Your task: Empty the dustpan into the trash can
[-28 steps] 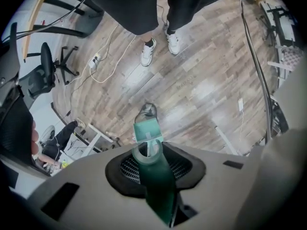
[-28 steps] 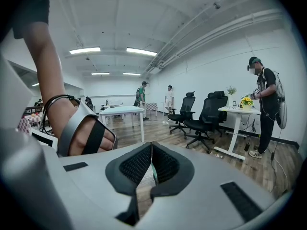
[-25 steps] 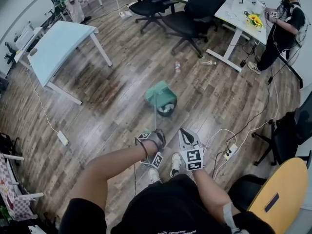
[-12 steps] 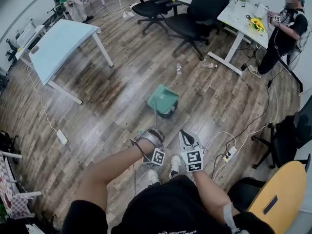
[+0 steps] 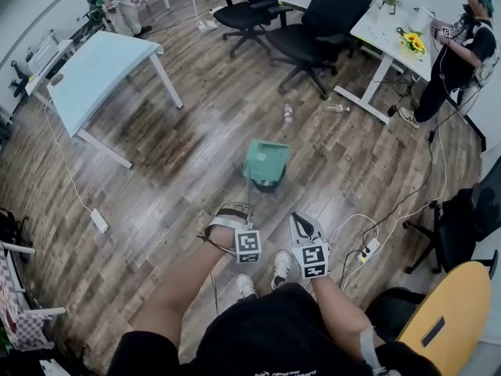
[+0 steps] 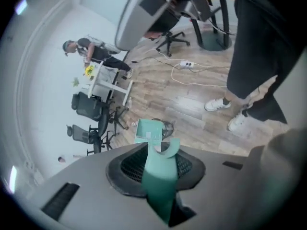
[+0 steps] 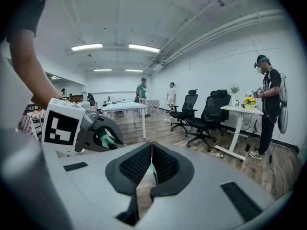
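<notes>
Left gripper (image 6: pixel 160 174) clamping handle of green dustpan (image 5: pixel 266 160); dustpan hanging tilted over black trash can (image 5: pixel 267 183) just ahead of jaws, covering its mouth, contents hidden; right gripper (image 7: pixel 151 164) hanging beside left, jaws together, empty; bottle (image 5: pixel 287 113) lying farther ahead; power strip (image 5: pixel 368 247) lying right of right gripper.

The floor (image 5: pixel 156 147) is wood-look plank with a satin sheen that throws back pale patches of ceiling light. The dustpan (image 5: pixel 266 160) is smooth teal plastic, mostly matt, with a faint gloss along its handle. The trash can (image 5: pixel 267 183) looks like black wire mesh. The left gripper (image 5: pixel 229 215) and right gripper (image 5: pixel 303 222) have shells of matt grey plastic. Their pads (image 7: pixel 135 165) are black and finely ribbed, like rubber. Their marker cubes (image 5: pixel 314 260) are flat white with black print. The table (image 5: pixel 86 73) has a smooth pale blue top on white painted legs. The office chairs (image 5: pixel 325 14) are black mesh and cloth. The sneakers (image 5: pixel 282 263) are smooth and white.
</notes>
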Motion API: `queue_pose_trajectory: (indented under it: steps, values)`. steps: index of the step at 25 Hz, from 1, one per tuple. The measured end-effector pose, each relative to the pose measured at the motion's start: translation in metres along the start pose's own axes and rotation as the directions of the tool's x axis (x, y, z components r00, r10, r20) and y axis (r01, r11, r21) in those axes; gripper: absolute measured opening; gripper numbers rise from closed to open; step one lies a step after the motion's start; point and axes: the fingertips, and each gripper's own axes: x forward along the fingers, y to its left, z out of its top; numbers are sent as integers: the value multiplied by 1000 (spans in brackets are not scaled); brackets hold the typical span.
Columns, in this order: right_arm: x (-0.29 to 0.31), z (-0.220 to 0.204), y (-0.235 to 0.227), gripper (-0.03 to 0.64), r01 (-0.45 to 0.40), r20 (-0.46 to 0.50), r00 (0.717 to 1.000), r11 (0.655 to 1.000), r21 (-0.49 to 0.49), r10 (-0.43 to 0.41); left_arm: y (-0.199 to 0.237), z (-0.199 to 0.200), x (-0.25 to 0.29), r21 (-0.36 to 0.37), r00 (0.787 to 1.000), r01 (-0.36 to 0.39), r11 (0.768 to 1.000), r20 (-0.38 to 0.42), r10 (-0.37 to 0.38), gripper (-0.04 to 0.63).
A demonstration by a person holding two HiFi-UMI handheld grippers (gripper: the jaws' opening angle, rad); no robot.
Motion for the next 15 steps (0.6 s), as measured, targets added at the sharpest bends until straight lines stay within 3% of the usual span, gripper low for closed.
queue_pose_trajectory:
  steps: [2, 5, 7, 9, 10, 12, 15]
  values:
    - [1, -1, 0, 25, 0, -2, 1000, 1000, -1, 0, 7, -4, 0, -109, 1000, -12, 994, 12, 13, 98]
    - [2, 0, 0, 25, -1, -1, 1000, 1000, -2, 1, 20, -16, -3, -273, 999, -42, 961, 17, 48, 97]
    - [2, -1, 0, 25, -1, -2, 1000, 1000, -1, 1, 31, -26, -7, -367, 996, -76, 927, 21, 90, 97]
    - [2, -2, -1, 25, 0, -7, 1000, 1000, -1, 0, 44, -35, -11, -476, 991, -101, 874, 31, 131, 97]
    - [2, -3, -1, 25, 0, -10, 1000, 1000, -1, 0, 50, -42, -12, -543, 989, -101, 834, 34, 143, 97]
    - [3, -5, 0, 25, -2, -11, 1000, 1000, -3, 2, 54, -56, -12, -685, 989, -74, 724, 43, 142, 97]
    - [3, -4, 2, 25, -9, -12, 1000, 1000, -6, 9, 51, -76, -12, -860, 988, -15, 511, 65, 139, 98]
